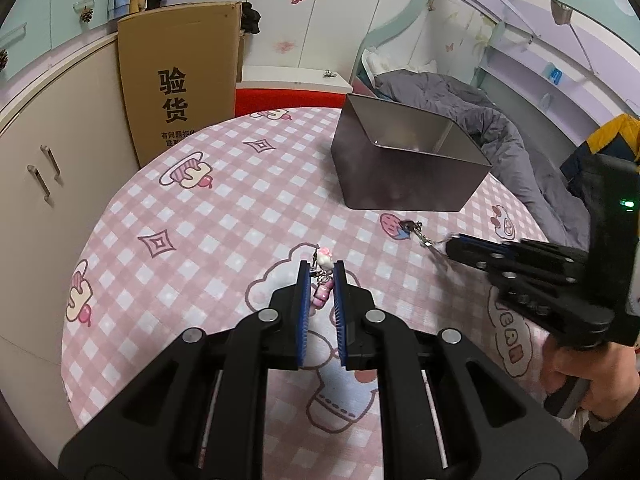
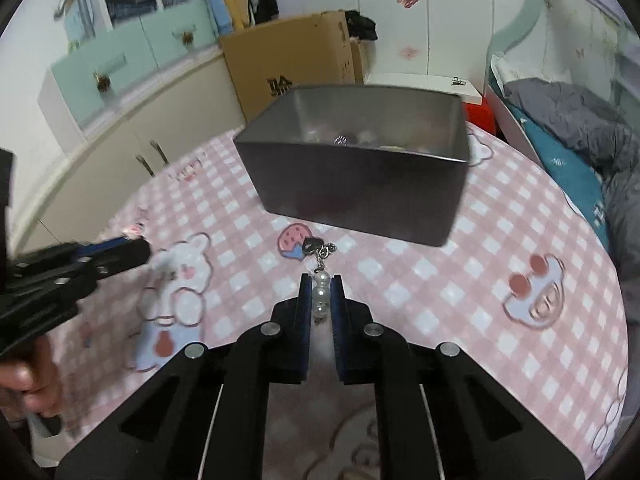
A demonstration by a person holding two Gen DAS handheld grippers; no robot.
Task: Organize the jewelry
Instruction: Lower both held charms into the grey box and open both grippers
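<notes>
My left gripper (image 1: 322,270) is shut on a pink-and-white cat charm (image 1: 323,280) with a small chain, held just above the pink checked tablecloth. My right gripper (image 2: 321,283) is shut on a white pearl charm (image 2: 321,292); its chain and dark end piece (image 2: 313,245) hang out in front. It also shows in the left wrist view (image 1: 452,244) at the right. A dark metal box (image 1: 404,160) stands open at the back of the table, and the right wrist view shows it (image 2: 360,192) with a few small items inside.
The round table (image 1: 168,216) has a pink checked cloth with cartoon prints. A tall cardboard box (image 1: 180,80) leans behind it at the left, next to beige cabinets. A bed with a grey quilt (image 1: 472,108) lies at the right.
</notes>
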